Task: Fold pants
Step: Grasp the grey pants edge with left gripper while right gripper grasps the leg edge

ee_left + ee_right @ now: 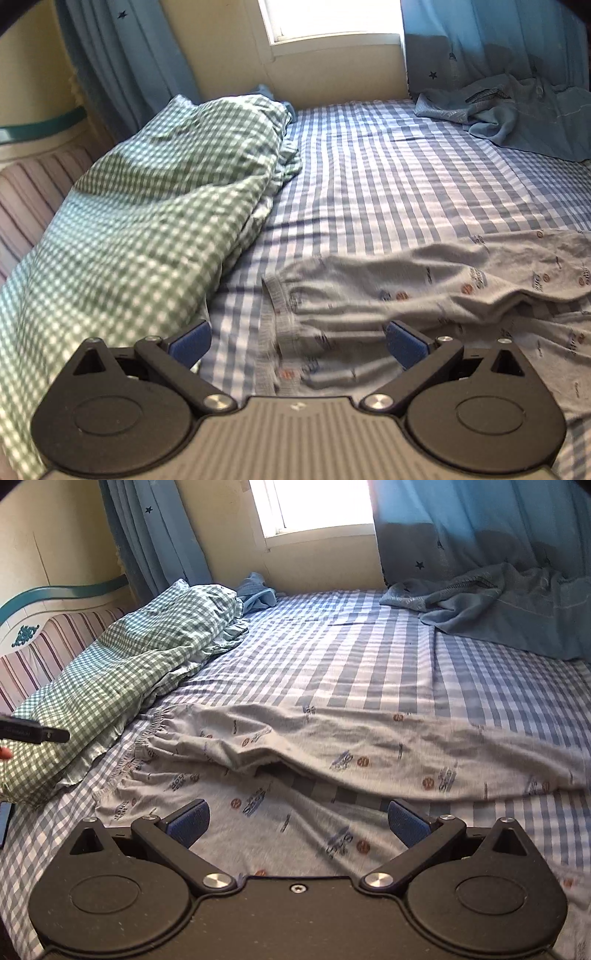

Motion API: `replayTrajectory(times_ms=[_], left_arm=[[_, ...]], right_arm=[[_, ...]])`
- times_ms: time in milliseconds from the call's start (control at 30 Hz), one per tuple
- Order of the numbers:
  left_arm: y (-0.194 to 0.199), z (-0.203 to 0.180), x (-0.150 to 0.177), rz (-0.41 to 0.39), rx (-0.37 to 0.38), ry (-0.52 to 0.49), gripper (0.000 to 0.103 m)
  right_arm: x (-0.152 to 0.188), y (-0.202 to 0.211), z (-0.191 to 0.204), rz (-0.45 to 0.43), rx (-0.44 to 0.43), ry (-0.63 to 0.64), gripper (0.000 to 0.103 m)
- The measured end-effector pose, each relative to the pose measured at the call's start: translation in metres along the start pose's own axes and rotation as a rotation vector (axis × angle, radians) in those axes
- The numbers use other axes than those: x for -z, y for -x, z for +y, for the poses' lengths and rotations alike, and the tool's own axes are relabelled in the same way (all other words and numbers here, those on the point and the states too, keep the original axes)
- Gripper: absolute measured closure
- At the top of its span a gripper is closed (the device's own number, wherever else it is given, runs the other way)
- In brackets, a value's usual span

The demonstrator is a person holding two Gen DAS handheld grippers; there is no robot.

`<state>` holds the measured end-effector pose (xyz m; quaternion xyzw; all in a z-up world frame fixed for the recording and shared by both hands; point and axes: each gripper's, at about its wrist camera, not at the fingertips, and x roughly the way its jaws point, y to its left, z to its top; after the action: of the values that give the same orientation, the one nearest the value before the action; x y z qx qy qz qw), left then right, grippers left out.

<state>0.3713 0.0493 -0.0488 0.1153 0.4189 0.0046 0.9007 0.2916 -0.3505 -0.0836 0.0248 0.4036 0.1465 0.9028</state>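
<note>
The grey printed pajama pants lie spread on the blue checked bedsheet, directly ahead of and beneath your 2 grippers, with the elastic waistband ahead of your left gripper and the 2 legs trailing off to its right. Your left gripper is spread wide and holds nothing. Your right gripper is just as wide, also empty, above the nearer leg. The legs lie apart with a wrinkled gap of sheet between them.

If you close on the fabric from here, you risk pinching the bedsheet together with the pants, since both are thin and lie flat against each other. Lifting 1 leg over the other without smoothing would likely trap those creases in the fold.

Left of your grippers sits the green gingham pillow, near the waistband; a wide sweep could drag it. Far ahead to the right lies a crumpled blue blanket. No containers are visible.
</note>
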Motion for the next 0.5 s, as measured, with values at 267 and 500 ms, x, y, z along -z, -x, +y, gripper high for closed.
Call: replayTrajectory(times_ms=[267,500], left_arm=[[-0.166,-0.005,-0.072,0.057,0.138,-0.278,0.000],[-0.262,-0.033,-0.077,0.130,0.242,-0.511,0.006]], right_arm=[[-0.081,-0.129,-0.045,0.144,-0.018,0.280,0.001],[-0.120,-0.257,-0.094,0.286,-0.122,0.239,0.011]])
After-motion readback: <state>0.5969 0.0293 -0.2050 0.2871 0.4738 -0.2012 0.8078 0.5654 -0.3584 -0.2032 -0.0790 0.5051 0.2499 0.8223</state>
